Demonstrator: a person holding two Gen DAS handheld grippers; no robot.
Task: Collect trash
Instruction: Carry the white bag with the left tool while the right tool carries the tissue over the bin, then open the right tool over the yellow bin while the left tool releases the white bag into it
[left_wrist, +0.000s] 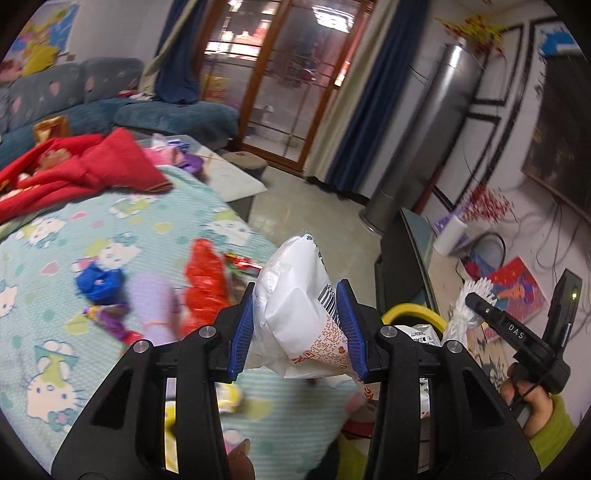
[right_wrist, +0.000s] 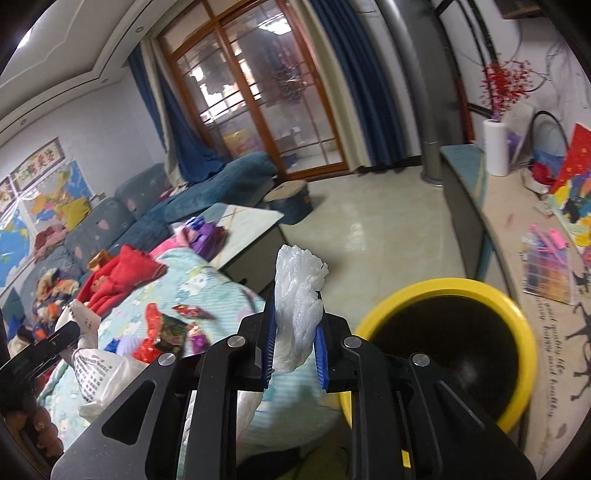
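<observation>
Two claws, each loaded. Right claw (right_wrist: 295, 345): pads pinched on a crumpled white plastic bag (right_wrist: 299, 295), which stands up out of the jaws, long axis running along the fingers. Left claw (left_wrist: 300, 328): clamped on a white snack packet (left_wrist: 295, 291), barcode side against its right pad, packet likewise sticking forward and up.

Key relation: the yellow bin (right_wrist: 524, 332) sits just to the right of the right claw and below it, mouth open upward, dark inside. From the left claw the same bin shows only as a sliver of yellow rim (left_wrist: 410, 310) low on its right, behind the right-hand finger. Judgement: right hand is the nearer one; its bag should drop first, then the left swings across.

Further out, left of both claws: the bed (left_wrist: 55, 295) with red and purple wrappers (right_wrist: 166, 328) not yet collected. Beyond, floor and glass doors.
</observation>
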